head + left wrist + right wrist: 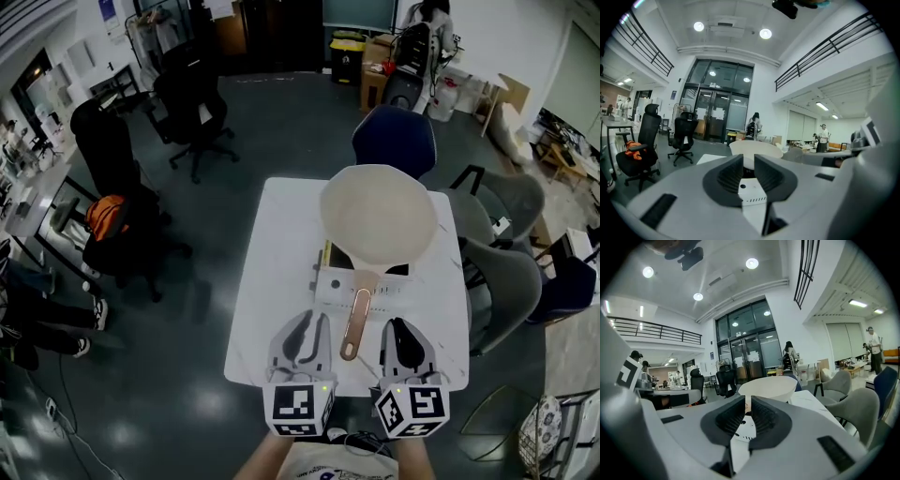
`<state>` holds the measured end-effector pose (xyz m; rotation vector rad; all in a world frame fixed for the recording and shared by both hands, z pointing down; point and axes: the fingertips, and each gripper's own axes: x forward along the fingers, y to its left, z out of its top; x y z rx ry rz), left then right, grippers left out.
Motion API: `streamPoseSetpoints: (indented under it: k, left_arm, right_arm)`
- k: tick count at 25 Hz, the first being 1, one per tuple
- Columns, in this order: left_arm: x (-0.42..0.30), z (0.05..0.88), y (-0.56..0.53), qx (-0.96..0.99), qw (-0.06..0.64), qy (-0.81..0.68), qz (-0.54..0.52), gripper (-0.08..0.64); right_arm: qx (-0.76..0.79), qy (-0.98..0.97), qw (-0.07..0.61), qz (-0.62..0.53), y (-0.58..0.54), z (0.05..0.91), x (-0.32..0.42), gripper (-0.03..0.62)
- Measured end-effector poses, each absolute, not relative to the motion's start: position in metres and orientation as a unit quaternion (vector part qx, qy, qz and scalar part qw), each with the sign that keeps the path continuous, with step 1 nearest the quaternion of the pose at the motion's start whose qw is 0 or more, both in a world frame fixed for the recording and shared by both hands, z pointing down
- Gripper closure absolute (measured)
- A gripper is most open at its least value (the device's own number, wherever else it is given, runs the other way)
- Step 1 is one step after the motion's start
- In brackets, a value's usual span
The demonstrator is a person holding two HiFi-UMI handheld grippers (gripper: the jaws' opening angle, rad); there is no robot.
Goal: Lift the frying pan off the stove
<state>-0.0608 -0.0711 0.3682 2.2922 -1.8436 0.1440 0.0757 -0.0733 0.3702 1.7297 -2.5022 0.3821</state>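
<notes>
A cream frying pan [379, 217] sits on a white stove [330, 286] on the white table [272, 281]. Its copper handle [356, 323] points toward me, ending between my two grippers. My left gripper [312, 319] rests just left of the handle's end, shut and holding nothing. Just right of the handle's end is my right gripper [397, 324], likewise shut and empty. The left gripper view has the pan [754, 149] and stove [751, 190] beyond the left gripper [748, 158]. In the right gripper view the pan [768, 387] stands past the right gripper [747, 400].
A blue chair [394, 139] stands at the table's far side and grey chairs [502, 281] at its right. Black office chairs [192, 108] are on the dark floor to the left. A person [427, 28] stands far back by some boxes.
</notes>
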Motion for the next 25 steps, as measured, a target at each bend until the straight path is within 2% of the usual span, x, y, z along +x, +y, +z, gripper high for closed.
streamPoseSetpoints:
  k: [11,25]
  left_arm:
    - [-0.053,0.392,-0.111,0.805,0.139,-0.574,0.059,0.483]
    - [-0.047,0.425,-0.132,0.834,0.193,-0.510,0.083,0.483]
  right_arm:
    - [0.560,-0.810,0.041,0.170,-0.099,0.390,0.068,0.558]
    - [0.535,-0.788,-0.048,0.299,-0.106,0.401,0.065,0.557]
